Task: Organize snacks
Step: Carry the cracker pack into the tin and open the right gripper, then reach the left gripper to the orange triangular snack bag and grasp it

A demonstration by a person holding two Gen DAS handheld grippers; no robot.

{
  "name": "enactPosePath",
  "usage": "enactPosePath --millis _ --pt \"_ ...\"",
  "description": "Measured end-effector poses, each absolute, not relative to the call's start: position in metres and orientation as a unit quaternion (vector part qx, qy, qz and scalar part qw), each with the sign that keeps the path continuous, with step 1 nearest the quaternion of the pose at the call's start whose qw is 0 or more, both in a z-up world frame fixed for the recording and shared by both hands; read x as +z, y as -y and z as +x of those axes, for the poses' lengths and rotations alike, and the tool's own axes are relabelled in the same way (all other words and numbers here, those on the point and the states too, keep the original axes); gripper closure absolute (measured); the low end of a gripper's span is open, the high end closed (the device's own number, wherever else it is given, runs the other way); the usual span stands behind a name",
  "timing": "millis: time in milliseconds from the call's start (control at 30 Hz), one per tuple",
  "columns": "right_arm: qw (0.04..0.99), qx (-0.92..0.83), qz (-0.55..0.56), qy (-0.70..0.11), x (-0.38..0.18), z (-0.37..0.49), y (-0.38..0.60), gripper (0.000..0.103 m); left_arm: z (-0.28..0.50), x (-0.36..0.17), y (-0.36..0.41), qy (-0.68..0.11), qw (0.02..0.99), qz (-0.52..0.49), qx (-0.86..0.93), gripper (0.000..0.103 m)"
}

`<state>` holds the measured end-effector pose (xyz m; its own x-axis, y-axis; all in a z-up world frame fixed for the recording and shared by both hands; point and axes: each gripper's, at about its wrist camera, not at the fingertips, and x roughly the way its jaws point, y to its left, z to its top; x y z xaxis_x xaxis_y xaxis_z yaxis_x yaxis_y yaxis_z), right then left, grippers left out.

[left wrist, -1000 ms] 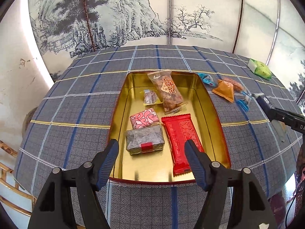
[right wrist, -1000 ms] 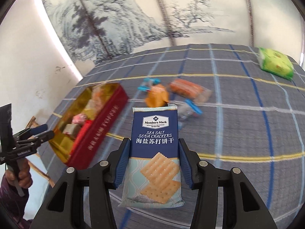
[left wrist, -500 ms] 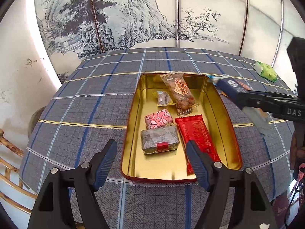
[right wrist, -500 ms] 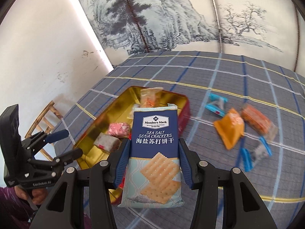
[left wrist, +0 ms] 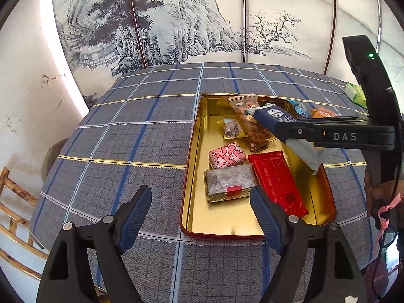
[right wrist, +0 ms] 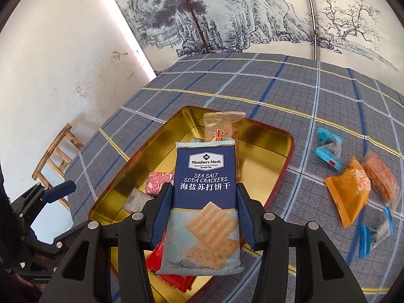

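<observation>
Right wrist view: right gripper [right wrist: 204, 208] clamps the navy-and-teal soda cracker packet [right wrist: 204, 199] by its long edges, held above the gold rectangular tin [right wrist: 275, 151], likely for dropping into its bare right side. Left gripper [left wrist: 200, 217] hangs spread and empty near the tin's front rim.

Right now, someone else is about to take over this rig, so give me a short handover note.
Right gripper: shut on the soda cracker pack, held above the gold tin, not released.
Left gripper: open, empty, hovering at the tin's near end.
Done: five snacks in the tin, namely red bar, grey pack, pink pack, small candy and nut bag.
Left: release the crackers into the tin, then collect the orange pack, orange-red pack, blue candies and green pack from the tablecloth.
</observation>
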<state>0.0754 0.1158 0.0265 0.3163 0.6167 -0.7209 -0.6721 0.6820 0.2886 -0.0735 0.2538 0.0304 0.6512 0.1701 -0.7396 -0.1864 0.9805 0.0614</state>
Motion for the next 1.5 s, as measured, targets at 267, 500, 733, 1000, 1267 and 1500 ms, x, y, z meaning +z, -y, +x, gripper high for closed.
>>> enactPosePath --millis 267,500,733,1000,1267,1500 --pt "0.807 0.396 -0.031 -0.437 0.021 0.083 -0.122 0.053 -0.073 0.029 -0.255 -0.407 0.908 -0.010 0.099 0.025" --pt "0.806 0.397 -0.032 -0.439 0.021 0.084 -0.127 0.053 -0.073 0.029 -0.255 -0.407 0.908 -0.009 0.099 0.024" --pt "0.799 0.405 -0.018 -0.444 0.020 0.084 -0.129 0.052 -0.073 0.028 -0.256 -0.408 0.908 -0.009 0.099 0.024" --pt "0.811 0.412 0.007 -0.415 0.028 0.073 -0.103 0.052 -0.075 0.026 -0.257 -0.412 0.906 -0.006 0.100 0.023" --pt "0.860 0.311 0.056 -0.402 0.015 0.056 0.033 0.047 -0.075 0.032 -0.238 -0.407 0.910 0.016 0.078 0.023" --pt "0.900 0.160 -0.019 -0.404 -0.002 0.054 0.134 0.044 -0.061 0.049 -0.197 -0.406 0.913 0.030 0.014 0.023"
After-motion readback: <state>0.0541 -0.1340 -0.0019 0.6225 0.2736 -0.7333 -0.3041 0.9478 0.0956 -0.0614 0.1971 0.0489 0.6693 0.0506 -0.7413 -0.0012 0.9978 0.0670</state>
